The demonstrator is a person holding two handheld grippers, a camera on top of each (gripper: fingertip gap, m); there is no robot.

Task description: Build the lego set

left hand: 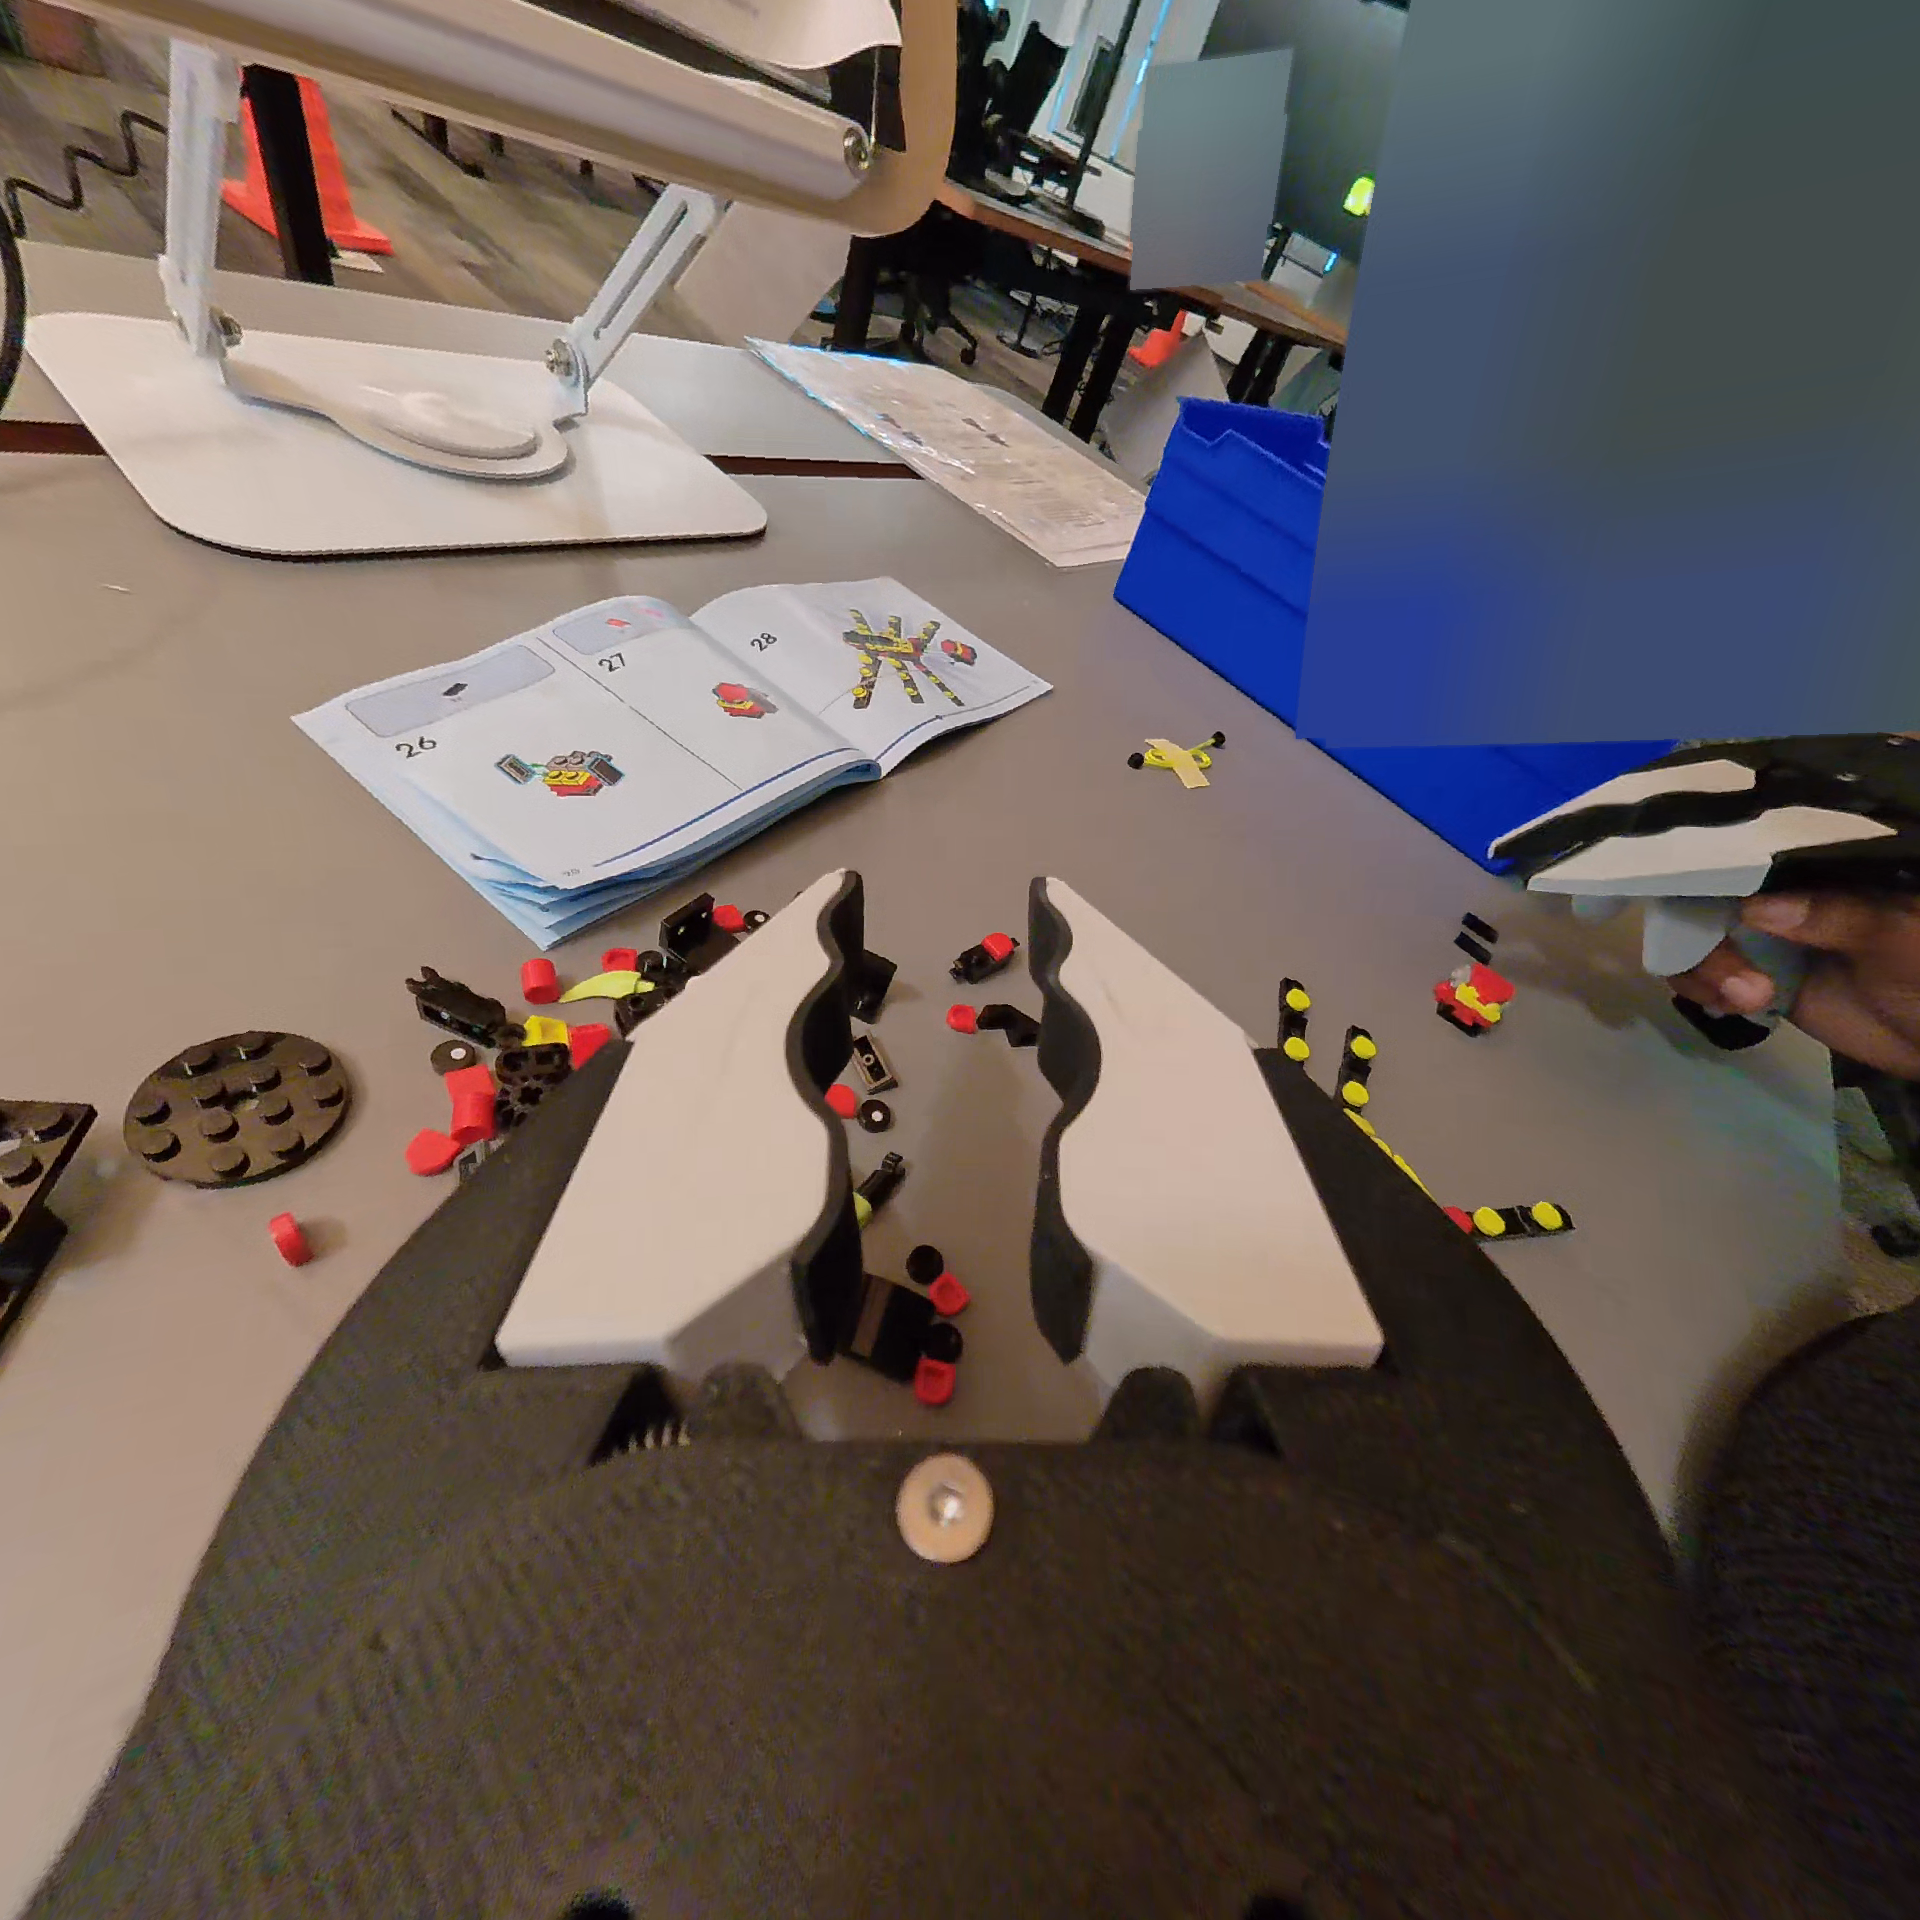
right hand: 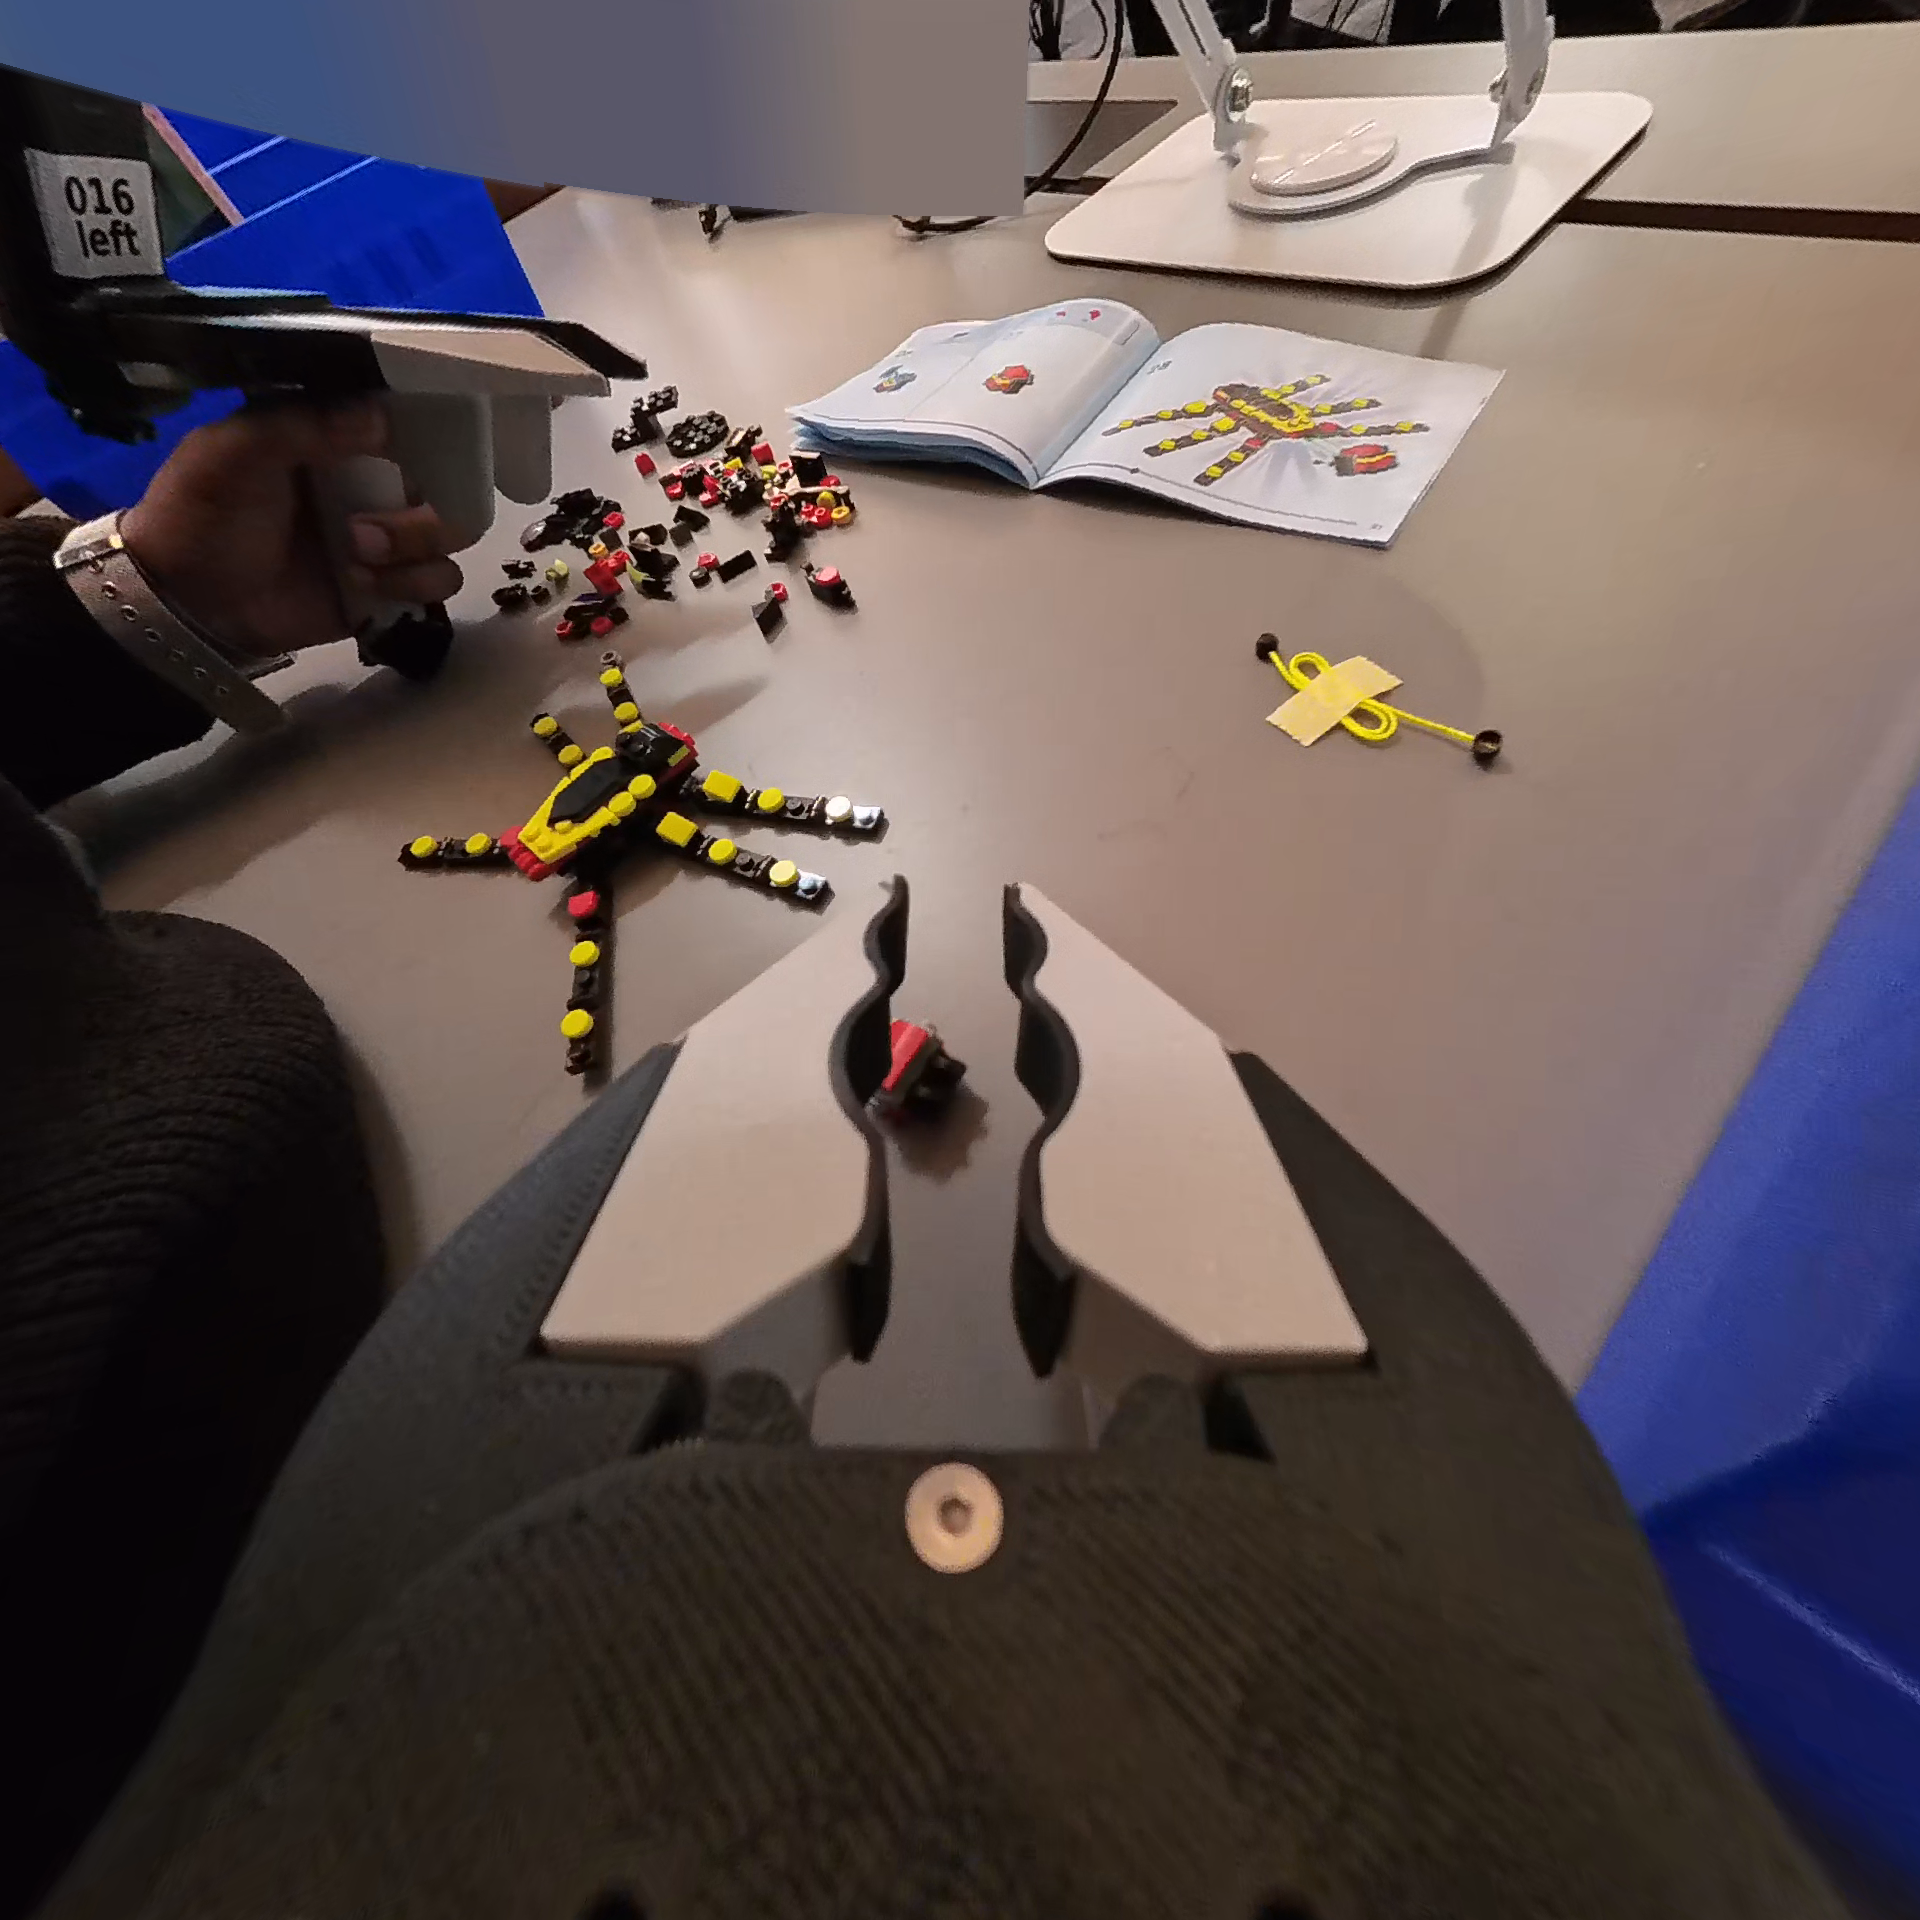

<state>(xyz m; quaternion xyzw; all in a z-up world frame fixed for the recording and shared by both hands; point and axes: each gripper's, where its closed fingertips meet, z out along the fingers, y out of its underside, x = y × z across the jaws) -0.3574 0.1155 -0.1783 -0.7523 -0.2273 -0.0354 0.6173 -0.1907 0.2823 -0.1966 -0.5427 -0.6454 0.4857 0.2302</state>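
The lego set is basically in three spots right now. From the left wrist view, the loose parts pile (left hand: 665,1029) is spread on the grey tabletop (left hand: 260,665) right under the left gripper (left hand: 940,894), whose jaws are released and holding nothing, so I'd guess it's hovering there to pick the next piece. The instruction booklet (left hand: 665,727) lies open just past the pile, facing the builder, handy for checking steps. The round black plate (left hand: 237,1107) sits off to the left, apart from the small stuff. Over on the right there's a little red sub-build (left hand: 1470,1000) below the right gripper (left hand: 1538,852). From the right wrist view, the half-built spider (right hand: 613,805) lies flat with legs splayed, near the pile but clear of it, probably so nothing gets knocked. That same red sub-build (right hand: 914,1065) rests on the tabletop between the right jaws, which are spread open, not gripping it. A taped yellow string (right hand: 1351,701) sits well apart, unused so far.
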